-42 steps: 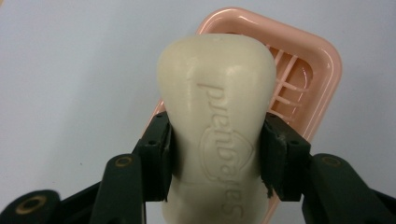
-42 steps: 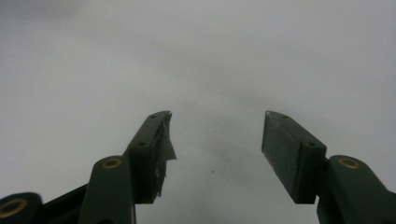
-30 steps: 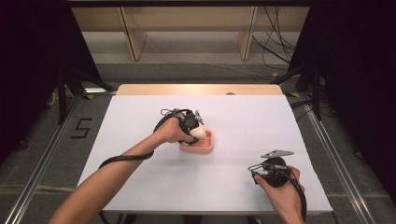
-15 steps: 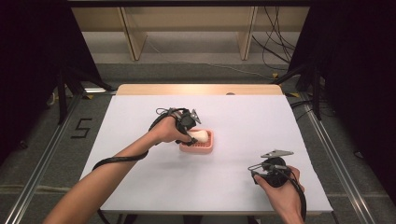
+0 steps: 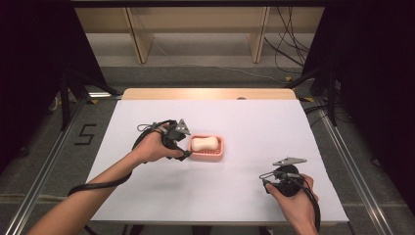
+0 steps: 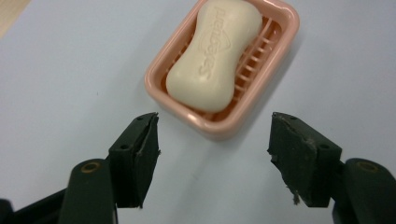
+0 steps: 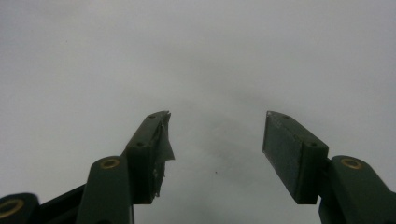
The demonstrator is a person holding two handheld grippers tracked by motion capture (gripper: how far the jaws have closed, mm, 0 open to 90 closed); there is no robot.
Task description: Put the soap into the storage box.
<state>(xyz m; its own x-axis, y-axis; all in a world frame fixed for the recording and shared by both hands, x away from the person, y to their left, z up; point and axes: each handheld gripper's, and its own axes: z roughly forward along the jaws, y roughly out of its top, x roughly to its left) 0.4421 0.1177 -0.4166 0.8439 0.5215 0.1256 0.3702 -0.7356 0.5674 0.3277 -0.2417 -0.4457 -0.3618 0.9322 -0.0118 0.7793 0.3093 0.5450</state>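
Having released the soap (image 6: pixel 214 56), the left hand-held gripper (image 6: pixel 212 140) now sits back, spread.

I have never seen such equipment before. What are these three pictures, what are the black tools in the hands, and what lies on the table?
A person sits at a white table and holds a hand tool with two black jaws in each hand. The high view looks down from above: the left gripper is beside a pink soap dish, and the right gripper is near the table's front right. The other two pictures come from a camera on each tool. The left gripper view shows a cream soap bar lying in the dish. Both tools have their jaws apart and hold nothing.
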